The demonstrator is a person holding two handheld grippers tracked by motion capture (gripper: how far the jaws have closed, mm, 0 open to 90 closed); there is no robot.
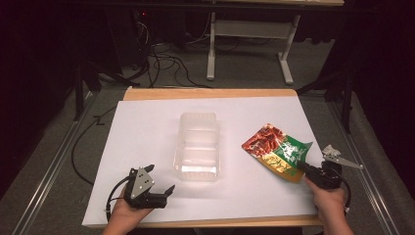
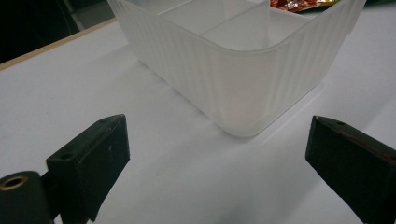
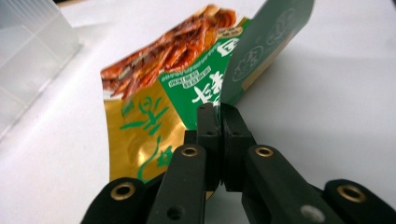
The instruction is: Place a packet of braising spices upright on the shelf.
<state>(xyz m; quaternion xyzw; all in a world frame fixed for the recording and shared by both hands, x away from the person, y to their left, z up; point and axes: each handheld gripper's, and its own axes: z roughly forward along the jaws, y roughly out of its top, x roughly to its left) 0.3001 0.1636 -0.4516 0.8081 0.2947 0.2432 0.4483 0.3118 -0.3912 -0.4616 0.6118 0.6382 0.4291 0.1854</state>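
Observation:
A snack packet (image 1: 276, 151) in red, green and gold lies on the white table right of centre. My right gripper (image 1: 304, 168) is shut on its near edge; in the right gripper view the jaws pinch the packet (image 3: 187, 88) at my right gripper (image 3: 218, 112), and the foil folds upward there. A clear plastic box (image 1: 197, 146) with compartments stands mid-table. My left gripper (image 1: 161, 178) rests near the front left, open, with nothing between its jaws. In the left gripper view my left gripper (image 2: 217, 144) faces a corner of the box (image 2: 243, 79), a short gap away.
The white sheet (image 1: 147, 127) covers a wooden table whose far edge (image 1: 210, 93) shows as a tan strip. Cables and a metal frame (image 1: 249, 44) lie on the floor beyond. A cable (image 1: 80, 147) trails off the left side.

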